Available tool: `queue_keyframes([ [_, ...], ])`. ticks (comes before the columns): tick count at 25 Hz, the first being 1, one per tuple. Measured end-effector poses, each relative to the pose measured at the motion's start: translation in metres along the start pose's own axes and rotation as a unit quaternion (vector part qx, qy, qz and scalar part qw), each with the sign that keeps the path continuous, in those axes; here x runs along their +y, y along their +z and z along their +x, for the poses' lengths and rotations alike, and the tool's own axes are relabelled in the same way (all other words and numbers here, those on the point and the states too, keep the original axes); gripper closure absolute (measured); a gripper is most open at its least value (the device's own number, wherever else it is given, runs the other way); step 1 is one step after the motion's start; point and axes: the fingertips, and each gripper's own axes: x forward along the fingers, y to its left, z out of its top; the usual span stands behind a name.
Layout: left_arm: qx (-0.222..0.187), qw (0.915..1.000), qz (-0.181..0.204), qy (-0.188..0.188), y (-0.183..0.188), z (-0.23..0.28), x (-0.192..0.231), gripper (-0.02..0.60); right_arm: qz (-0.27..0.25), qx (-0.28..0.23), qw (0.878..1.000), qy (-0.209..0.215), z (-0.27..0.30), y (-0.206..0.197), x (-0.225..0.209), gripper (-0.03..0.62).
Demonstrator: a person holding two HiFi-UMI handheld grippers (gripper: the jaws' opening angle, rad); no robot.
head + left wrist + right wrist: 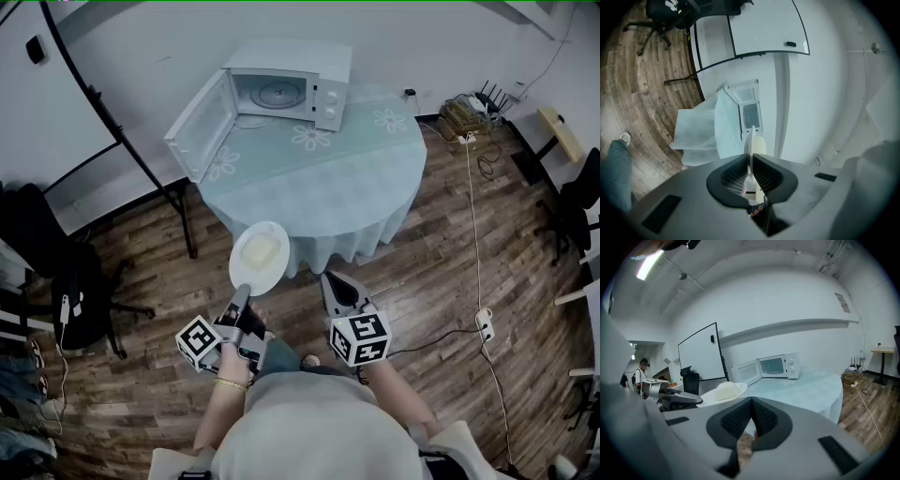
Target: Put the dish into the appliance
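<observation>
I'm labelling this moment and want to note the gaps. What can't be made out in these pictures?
- Pale mound on the plate: too small in the head view to identify; the left gripper view shows the plate edge-on; the right gripper view shows only a plain dome.
- Microwave dial markings: too small in every view.
- Table legs: hidden by the tablecloth.

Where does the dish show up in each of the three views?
Head view: dish left of centre, below the table.
Left gripper view: dish edge-on at centre, between the jaws.
Right gripper view: dish left of centre, above the jaws.
Shared landmark: the open microwave.
</observation>
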Motion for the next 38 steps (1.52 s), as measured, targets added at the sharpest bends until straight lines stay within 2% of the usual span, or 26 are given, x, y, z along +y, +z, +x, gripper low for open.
queue_keyframes([
  [8,0.01,0.9999,0.006,0.0,-0.028,-0.018,-0.01,0.541,-0.012,-0.007,1.0,0.008,-0.028,0.003,0.009,0.588],
  [18,0.003,0.9997,-0.013,-0.022,-0.038,-0.018,-0.016,0.541,-0.003,-0.013,1.0,0.02,-0.037,0.0,0.012,0.588],
  [28,-0.003,0.9995,-0.016,-0.026,-0.035,-0.011,-0.019,0.54,-0.02,0.0,1.0,0.021,-0.031,0.0,0.012,0.588],
  [32,-0.002,0.9998,-0.008,-0.017,-0.028,-0.005,-0.017,0.537,-0.009,-0.002,1.0,0.012,-0.022,0.005,0.006,0.588],
  [38,0.0,0.9995,-0.02,-0.023,-0.019,0.02,-0.016,0.537,0.004,-0.004,1.0,0.004,0.002,0.014,-0.011,0.588],
])
